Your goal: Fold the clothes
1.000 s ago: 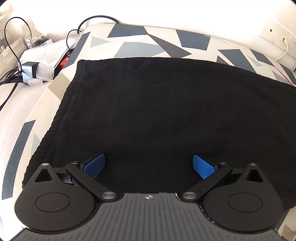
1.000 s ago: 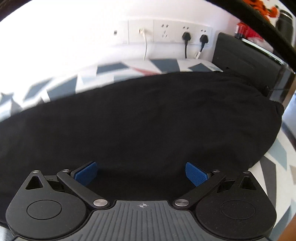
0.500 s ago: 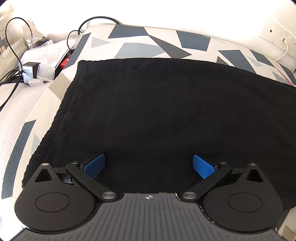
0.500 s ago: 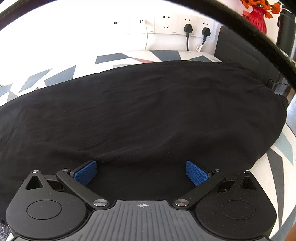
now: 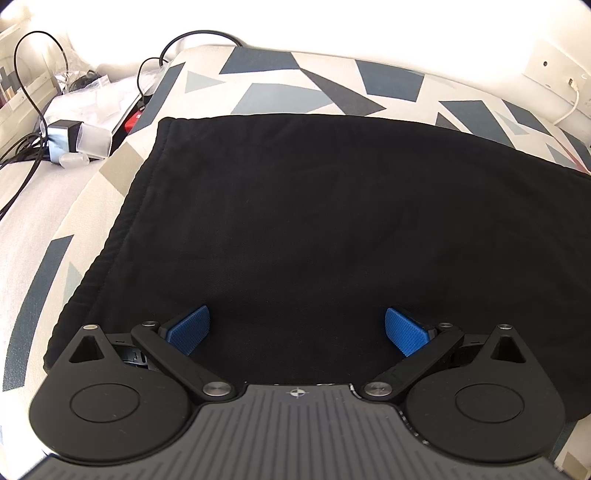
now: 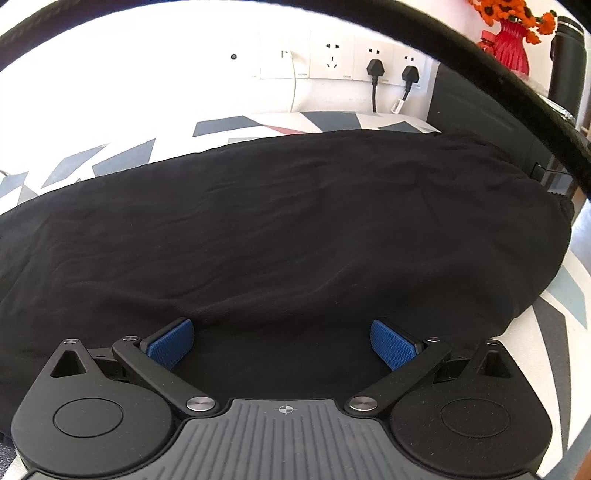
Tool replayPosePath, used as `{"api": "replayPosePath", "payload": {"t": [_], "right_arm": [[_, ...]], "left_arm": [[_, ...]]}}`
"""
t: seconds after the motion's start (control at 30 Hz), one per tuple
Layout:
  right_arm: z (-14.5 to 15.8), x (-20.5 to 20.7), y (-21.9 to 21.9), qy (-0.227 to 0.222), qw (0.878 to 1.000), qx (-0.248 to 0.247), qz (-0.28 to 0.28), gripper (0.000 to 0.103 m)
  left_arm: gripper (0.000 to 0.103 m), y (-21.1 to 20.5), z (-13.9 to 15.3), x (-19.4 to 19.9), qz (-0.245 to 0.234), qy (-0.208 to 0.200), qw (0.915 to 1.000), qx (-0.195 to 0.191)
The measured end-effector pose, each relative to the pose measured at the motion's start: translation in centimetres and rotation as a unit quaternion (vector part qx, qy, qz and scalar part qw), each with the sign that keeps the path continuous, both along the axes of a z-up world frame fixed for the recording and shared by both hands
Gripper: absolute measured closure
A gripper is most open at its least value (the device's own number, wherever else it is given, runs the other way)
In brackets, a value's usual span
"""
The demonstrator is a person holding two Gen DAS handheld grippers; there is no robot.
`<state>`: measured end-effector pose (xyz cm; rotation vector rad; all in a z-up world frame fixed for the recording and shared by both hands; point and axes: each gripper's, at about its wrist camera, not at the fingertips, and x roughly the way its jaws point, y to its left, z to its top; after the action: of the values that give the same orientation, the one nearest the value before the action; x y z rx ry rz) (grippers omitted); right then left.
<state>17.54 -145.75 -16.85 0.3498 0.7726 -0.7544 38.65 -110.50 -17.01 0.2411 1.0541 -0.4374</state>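
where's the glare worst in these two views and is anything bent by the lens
Left wrist view: the top edge is blown out to white behind the patterned cover, while the black garment keeps little fold detail. Right wrist view: the wall left of the sockets is overexposed, and a black cable curves across the top, possibly bowed by the fisheye.

The black garment runs off the right edge of the left wrist view, and off the left edge of the right wrist view, so its full outline cannot be told. Its near hem is hidden behind each gripper body. At upper left of the left view, the clutter of cables is too small to sort. Glare washes out the wall along the top.
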Motion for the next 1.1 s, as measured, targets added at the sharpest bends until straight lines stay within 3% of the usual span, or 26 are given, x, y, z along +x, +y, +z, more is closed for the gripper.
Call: {"api": "replayPosePath", "payload": {"t": [0.73, 1.1], "right_arm": [[-0.2, 0.1, -0.1, 0.005, 1.000, -0.004, 0.007, 0.001], [0.5, 1.1, -0.9, 0.034, 0.999, 0.022, 0.023, 0.001]], "left_arm": [[0.000, 0.1, -0.1, -0.5, 0.005, -0.012, 0.9999, -0.003], [0.000, 0.0, 0.1, -0.2, 0.022, 0.000, 0.9998, -0.001]]}}
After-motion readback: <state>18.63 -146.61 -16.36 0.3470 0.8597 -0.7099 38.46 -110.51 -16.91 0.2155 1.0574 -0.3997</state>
